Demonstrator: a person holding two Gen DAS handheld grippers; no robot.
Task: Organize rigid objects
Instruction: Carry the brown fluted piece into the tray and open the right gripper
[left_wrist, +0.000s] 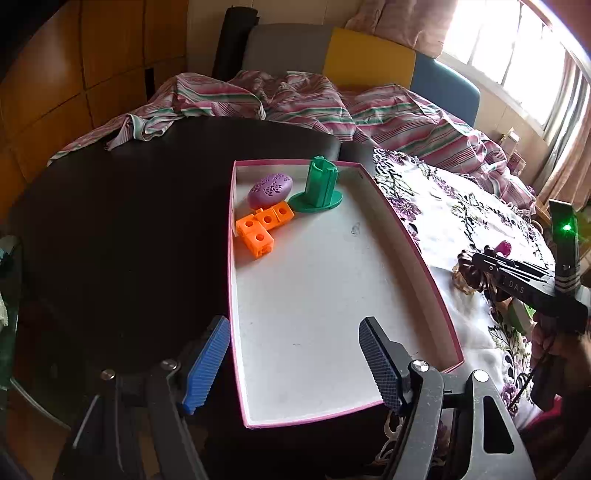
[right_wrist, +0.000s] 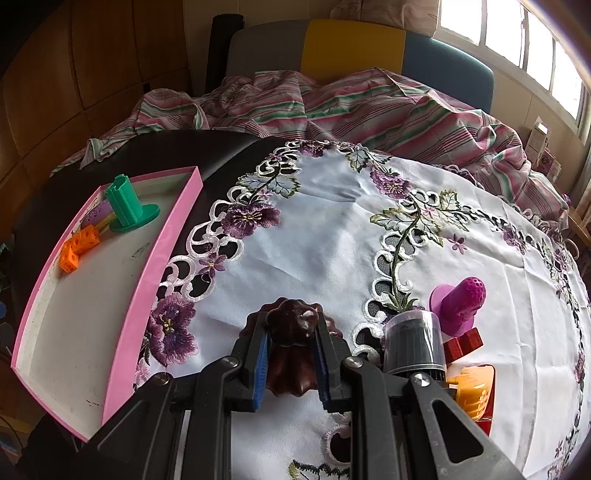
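- The right hand-held gripper (right_wrist: 291, 365) is clenched on a dark brown fluted piece (right_wrist: 291, 325), its blue pads pressing both flanks. The piece sits over the embroidered cloth (right_wrist: 332, 229) on the tabletop (left_wrist: 122, 236); whether it is lifted clear I cannot tell.
- The left hand-held gripper (left_wrist: 293, 360) is released, its jaws standing apart over the near end of the pink-rimmed box (left_wrist: 417, 254) with nothing between them.
- Already in the box, at its 11 o'clock corner in the left wrist view: a purple egg (left_wrist: 269, 190), an orange block cluster (left_wrist: 260, 227) and a green flanged post (left_wrist: 317, 186), close together.
- In my judgement the step in hand is carrying the brown piece to the box, just after the pick.
- From the right wrist view the box lies at 9 to 10 o'clock; the next move calls for a lift clear of the cloth, a swing over the pink wall, and a release on the bare white floor.
- Left to sort, at 3 o'clock of the right gripper: a magenta flanged peg (right_wrist: 461, 302), a dark capped cylinder (right_wrist: 413, 343), red blocks (right_wrist: 465, 343) and a yellow-orange piece (right_wrist: 472, 391).
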